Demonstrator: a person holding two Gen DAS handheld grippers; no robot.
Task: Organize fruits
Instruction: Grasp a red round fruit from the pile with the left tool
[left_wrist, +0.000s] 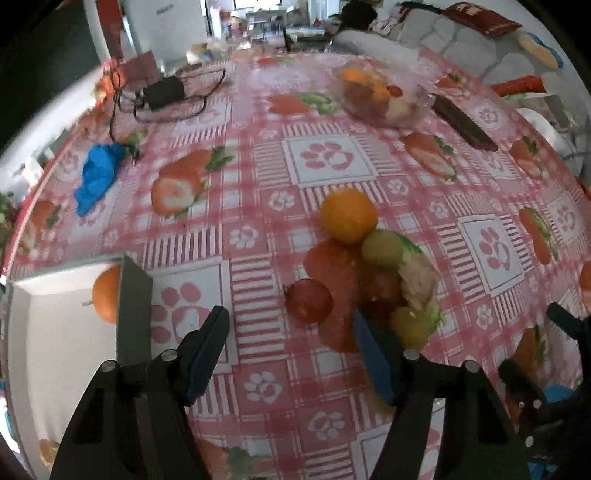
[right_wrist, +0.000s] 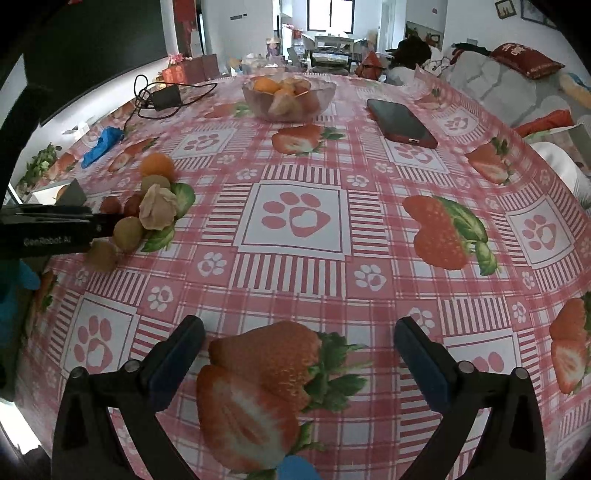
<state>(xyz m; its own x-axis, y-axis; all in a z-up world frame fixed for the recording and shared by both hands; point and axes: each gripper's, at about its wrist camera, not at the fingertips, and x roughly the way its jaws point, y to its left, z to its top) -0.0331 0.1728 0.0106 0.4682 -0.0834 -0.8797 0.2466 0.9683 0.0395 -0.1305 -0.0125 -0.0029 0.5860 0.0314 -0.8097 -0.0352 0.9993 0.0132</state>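
A loose pile of fruit lies on the strawberry-print tablecloth: an orange (left_wrist: 347, 216), a green fruit (left_wrist: 382, 247), a red round fruit (left_wrist: 308, 301), a papery husked fruit (left_wrist: 419, 280) and a yellow-green one (left_wrist: 410, 326). My left gripper (left_wrist: 291, 332) is open and angled down at the pile. The red fruit sits just beyond its tips without touching the pads. A white box (left_wrist: 55, 350) to the left holds one orange (left_wrist: 107, 295). My right gripper (right_wrist: 299, 332) is open over bare cloth, nothing between its fingers. From the right wrist view the pile (right_wrist: 159, 208) lies far left beside the left gripper's body (right_wrist: 55, 225).
A glass bowl (right_wrist: 255, 105) with more fruit stands at the far side, a dark phone (right_wrist: 400, 123) to its right. A black charger with cable (left_wrist: 164, 92) and a blue cloth (left_wrist: 98, 173) lie near the left edge. A sofa with cushions borders the right.
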